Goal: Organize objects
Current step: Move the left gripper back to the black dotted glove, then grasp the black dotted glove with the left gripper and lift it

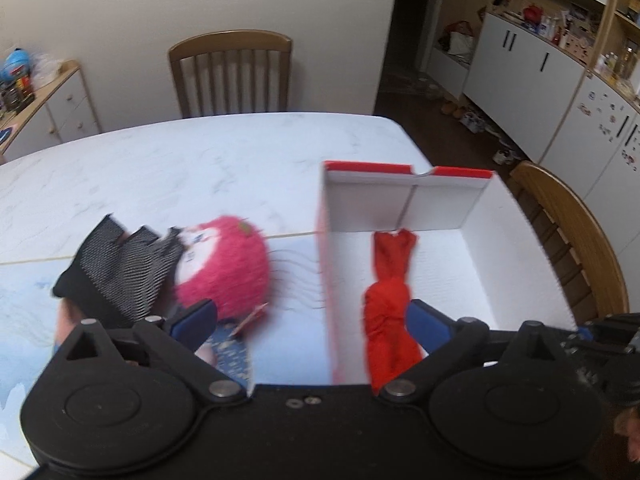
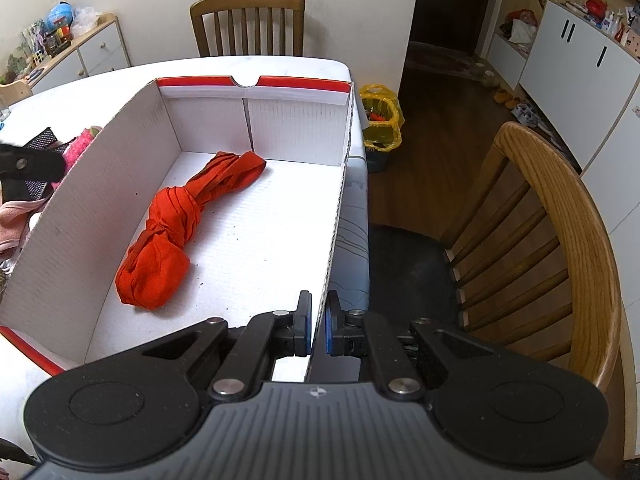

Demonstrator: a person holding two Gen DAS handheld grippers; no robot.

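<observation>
Box: open white corrugated-cardboard box with red outer faces (image 2: 256,128), standing on the white marble-patterned table (image 1: 200,168); its far end wall has a notched red-edged rim.
Cloth: knotted orange-red fabric bundle (image 2: 176,224) lying on the box floor, running from the near left toward the far end wall, closer to the left wall than to the right.
Right gripper: black two-finger gripper with blue pads (image 2: 318,326), jaws pressed together on the box's right wall at its near end; the thin cardboard edge passes between the pads.
Left gripper: black two-finger gripper with blue pads (image 1: 312,320), jaws spread wide and nothing pressed between them; in the left wrist view it straddles the box's left wall, one finger (image 1: 430,326) just beside the cloth, the other (image 1: 196,320) outside the box.
Items outside the box: fluffy pink plush toy (image 1: 228,268) and black-and-white mesh fingerless glove (image 1: 120,268), lying together on the table just left of the box.
Surroundings: wooden slat-back chair (image 2: 248,24) at the far side of the table; a second wooden chair (image 2: 552,240) to the right.
</observation>
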